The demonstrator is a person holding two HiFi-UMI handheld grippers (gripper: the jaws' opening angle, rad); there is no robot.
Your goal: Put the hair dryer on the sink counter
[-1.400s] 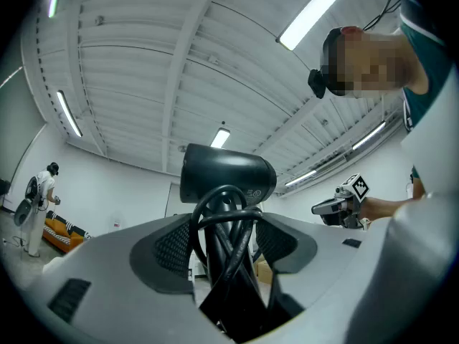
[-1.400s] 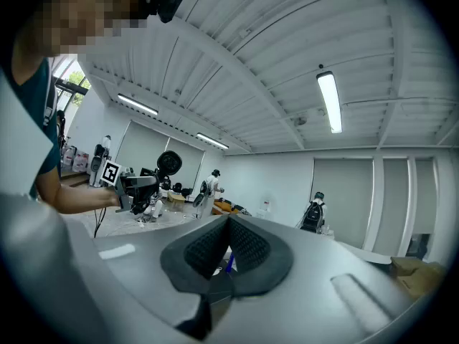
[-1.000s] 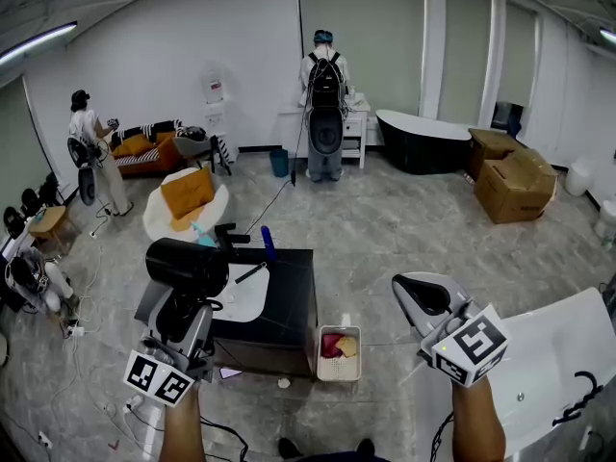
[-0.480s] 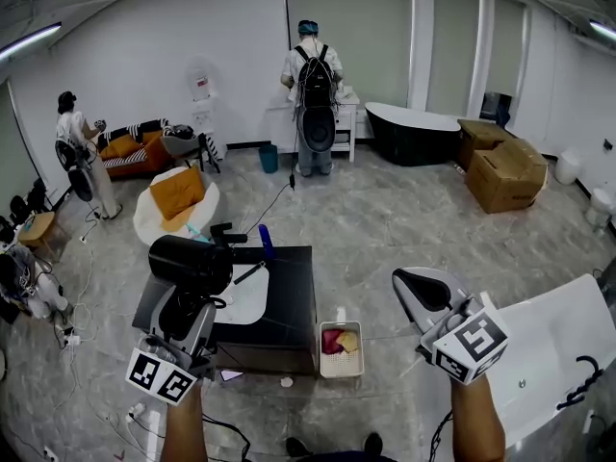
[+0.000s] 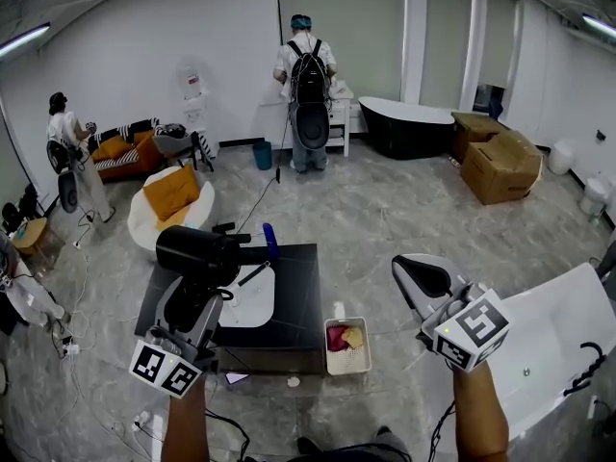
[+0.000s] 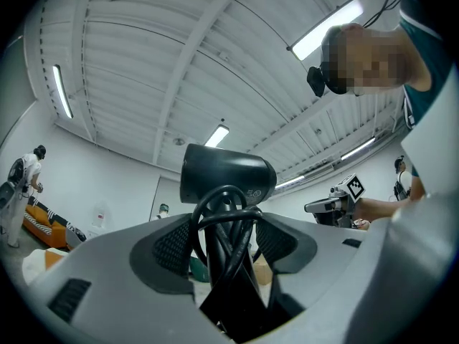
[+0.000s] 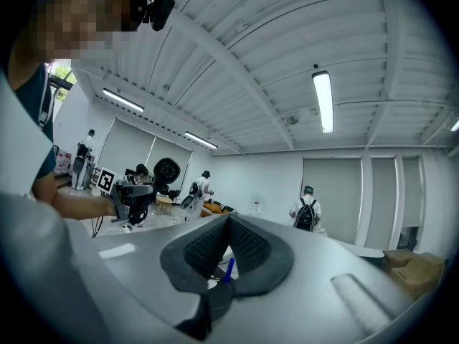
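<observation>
since the left gripper (image 5: pixel 195 304), at the lower left of the head view, is clenched on the handle of the hair dryer (image 5: pixel 197 254) with the cord (image 6: pixel 224 224) looped between its jaws, the grip is likely partly on loose cable, and the heavy barrel held up above the jaws could twist or slip out on the way down. the dryer hangs in the air over the left end of the sink counter (image 5: pixel 295 292), not yet resting on it. set down carelessly, it may roll into the white basin (image 5: pixel 248 301) or knock the blue thing (image 5: pixel 269 242) standing at the counter's far edge. further right, a floor basket (image 5: pixel 333 353) sits just beside the counter. the right gripper (image 5: pixel 412 275), at the lower right, is pressed closed on nothing.

count: one hair dryer, one cord, one counter, one basin, one blue thing, one basket, two grippers.
</observation>
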